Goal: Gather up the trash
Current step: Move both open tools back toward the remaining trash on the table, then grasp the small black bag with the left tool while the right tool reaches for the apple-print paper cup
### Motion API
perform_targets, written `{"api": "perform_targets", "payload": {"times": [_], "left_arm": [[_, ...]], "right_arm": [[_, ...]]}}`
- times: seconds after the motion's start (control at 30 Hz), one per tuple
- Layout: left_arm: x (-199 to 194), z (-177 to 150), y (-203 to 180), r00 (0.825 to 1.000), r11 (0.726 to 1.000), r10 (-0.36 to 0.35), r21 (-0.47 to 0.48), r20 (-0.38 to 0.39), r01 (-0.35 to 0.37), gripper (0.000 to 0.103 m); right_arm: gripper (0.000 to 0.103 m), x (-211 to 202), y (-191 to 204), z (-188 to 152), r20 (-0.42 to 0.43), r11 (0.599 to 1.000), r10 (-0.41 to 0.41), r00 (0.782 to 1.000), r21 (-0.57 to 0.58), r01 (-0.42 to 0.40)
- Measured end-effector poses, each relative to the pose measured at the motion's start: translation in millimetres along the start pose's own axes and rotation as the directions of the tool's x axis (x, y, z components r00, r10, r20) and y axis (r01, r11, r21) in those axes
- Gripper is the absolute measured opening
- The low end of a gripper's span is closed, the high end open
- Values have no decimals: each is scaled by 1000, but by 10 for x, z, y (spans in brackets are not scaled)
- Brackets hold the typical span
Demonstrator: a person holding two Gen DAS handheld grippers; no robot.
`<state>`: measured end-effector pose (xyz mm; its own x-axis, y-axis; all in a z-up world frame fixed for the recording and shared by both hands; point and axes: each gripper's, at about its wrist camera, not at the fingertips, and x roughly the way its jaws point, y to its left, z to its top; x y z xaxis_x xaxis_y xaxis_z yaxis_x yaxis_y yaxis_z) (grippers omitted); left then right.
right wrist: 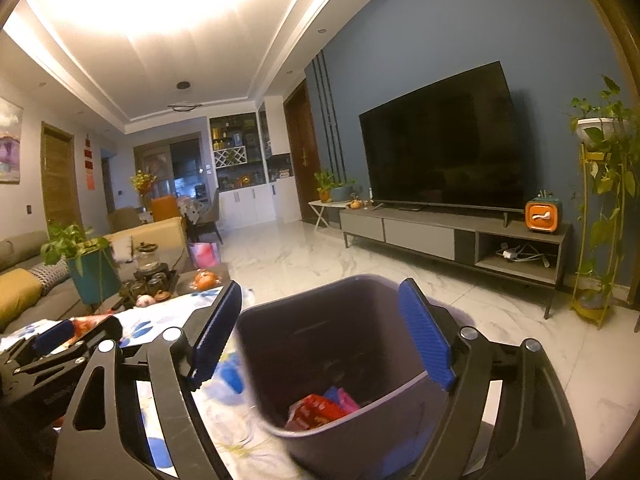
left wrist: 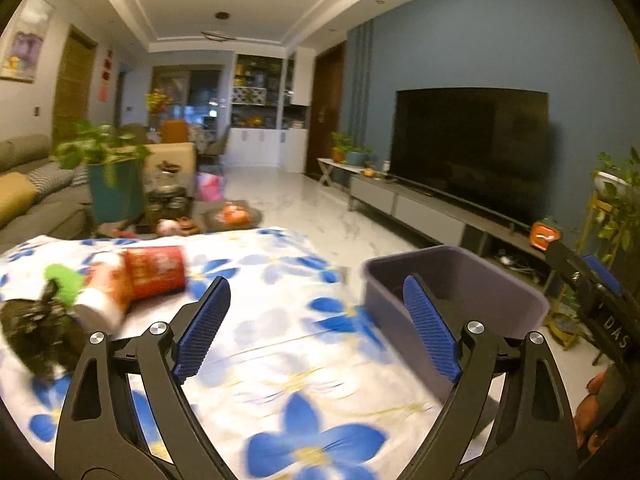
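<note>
The left gripper (left wrist: 316, 326) stands spread wide over a table covered with a white cloth printed with blue flowers (left wrist: 280, 360), nothing between its ribbed blue pads (left wrist: 204, 328). The right gripper (right wrist: 320, 332) is likewise released, its jaws parted above the open mouth of a dark purple trash bin (right wrist: 320, 344); the pads do not press on its walls. Inside the bin lie a red wrapper (right wrist: 316, 414) and a scrap of pink packaging (right wrist: 346, 400).

Uncollected litter sits on the cloth to the left of the left gripper: a red cup-shaped container (left wrist: 158, 272) on its side, touching a blurred white and orange wrapper (left wrist: 106, 288), with a green scrap (left wrist: 64, 282) and a dark crumpled bag (left wrist: 38, 332) beside them. The bin stands at the table's right edge, well apart from that pile.

Beyond the table are a coffee table with a potted plant in a teal pot (left wrist: 114, 192) and glass jars (left wrist: 166, 198), a sofa (left wrist: 28, 192), a marble-look floor (right wrist: 320, 256) and a large dark television (right wrist: 444, 144) on a low grey cabinet (right wrist: 452, 236) against a blue wall.
</note>
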<state>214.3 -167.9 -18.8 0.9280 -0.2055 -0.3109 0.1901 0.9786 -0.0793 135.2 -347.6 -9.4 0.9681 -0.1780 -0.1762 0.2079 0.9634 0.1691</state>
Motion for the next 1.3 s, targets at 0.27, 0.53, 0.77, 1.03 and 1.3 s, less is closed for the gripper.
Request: {"api": "perform_targets", "payload": {"times": [0.27, 0.53, 0.77, 1.03, 1.3], "left_arm": [[-311, -98, 625, 987, 985, 157, -64, -11, -158, 87], [-642, -210, 1292, 953, 944, 301, -131, -33, -303, 87], [-908, -265, 1741, 923, 912, 382, -142, -52, -386, 87], [-987, -401, 2199, 918, 909, 385, -135, -97, -395, 87], [-741, -384, 2525, 936, 924, 303, -184, -180, -335, 87]], "right_arm": [[82, -129, 433, -92, -14, 997, 72, 997, -30, -73], [82, -182, 881, -180, -51, 986, 160, 986, -42, -162], [82, -221, 1346, -267, -88, 967, 243, 966, -49, -248], [82, -245, 1777, -403, -127, 944, 310, 942, -75, -321], [82, -212, 2063, -485, -151, 929, 340, 928, -99, -356]]}}
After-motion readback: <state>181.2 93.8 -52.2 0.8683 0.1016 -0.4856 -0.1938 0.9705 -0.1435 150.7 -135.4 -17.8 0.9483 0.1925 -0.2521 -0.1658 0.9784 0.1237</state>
